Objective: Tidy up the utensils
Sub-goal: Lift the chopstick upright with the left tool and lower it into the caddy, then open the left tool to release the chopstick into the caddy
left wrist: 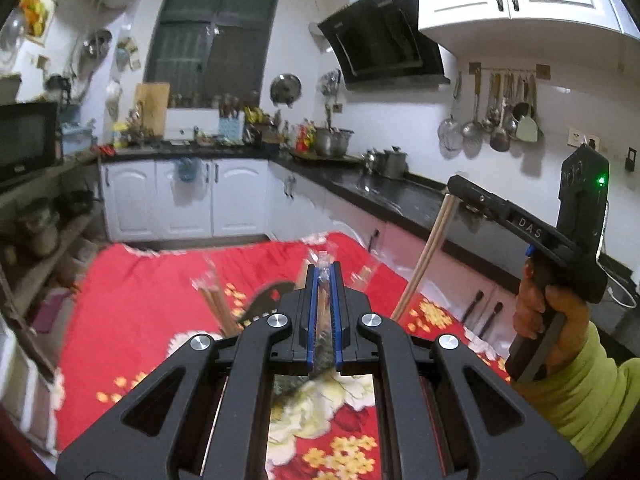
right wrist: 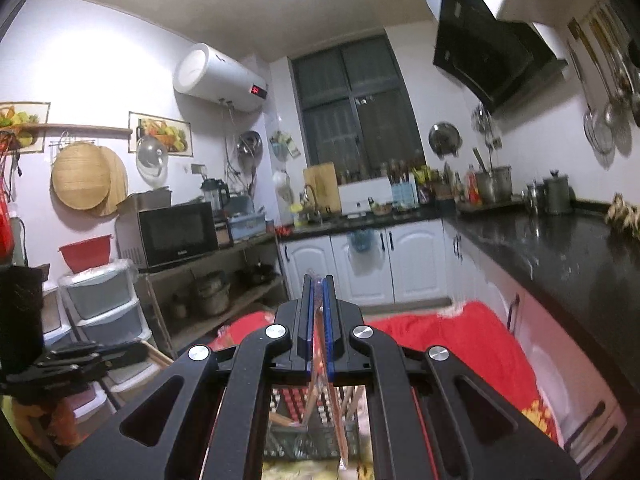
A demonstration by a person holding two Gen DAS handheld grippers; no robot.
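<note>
Plainly, both grippers were loaded and high above the red floral cloth [left wrist: 140, 300] on the tabletop. The left gripper [left wrist: 324, 276] had its fingers clamped on something narrow in crinkled clear wrapping, probably a wrapped utensil; its identity could not be made out. The right gripper [right wrist: 318, 284] had its fingers pressed together on a pair of wooden chopsticks [left wrist: 424, 260], which hung down at a slant toward the cloth. Below it, seen through the right gripper's frame, stood a dark mesh utensil holder [right wrist: 312, 440] already carrying a few wooden sticks.

The chief risk looked to be the chopsticks: gripped near one end, they could swing, scissor apart or slip as they were lowered, then catch the holder's rim or the sticks inside and tip it. The slick wrapping could also slide out of the left grip.
</note>
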